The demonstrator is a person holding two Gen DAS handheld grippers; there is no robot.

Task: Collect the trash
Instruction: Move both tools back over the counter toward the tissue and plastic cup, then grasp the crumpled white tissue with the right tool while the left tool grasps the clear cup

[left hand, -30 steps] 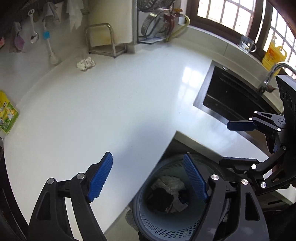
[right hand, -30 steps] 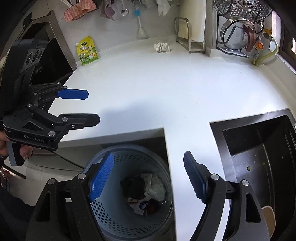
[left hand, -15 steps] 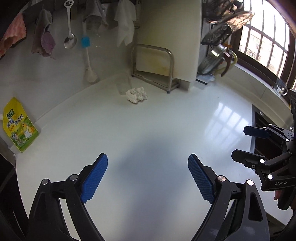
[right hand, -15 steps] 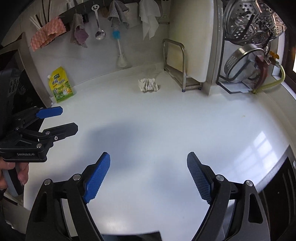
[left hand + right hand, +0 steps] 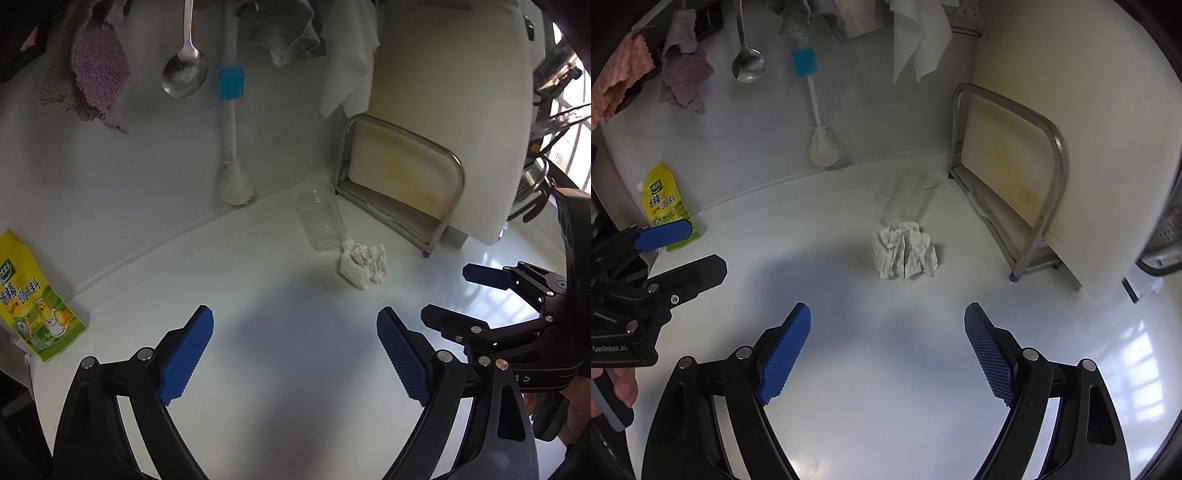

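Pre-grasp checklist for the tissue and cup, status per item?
1. Crumpled tissue in sight, unobstructed: ok.
2. Clear cup lying on its side behind the tissue: ok; touching it or not: cannot tell.
3. Right gripper open, empty: ok.
4. Left gripper open, empty: ok.
5. Counter bare between right gripper and tissue: ok.
6. Bin in view for the drop: not ok.
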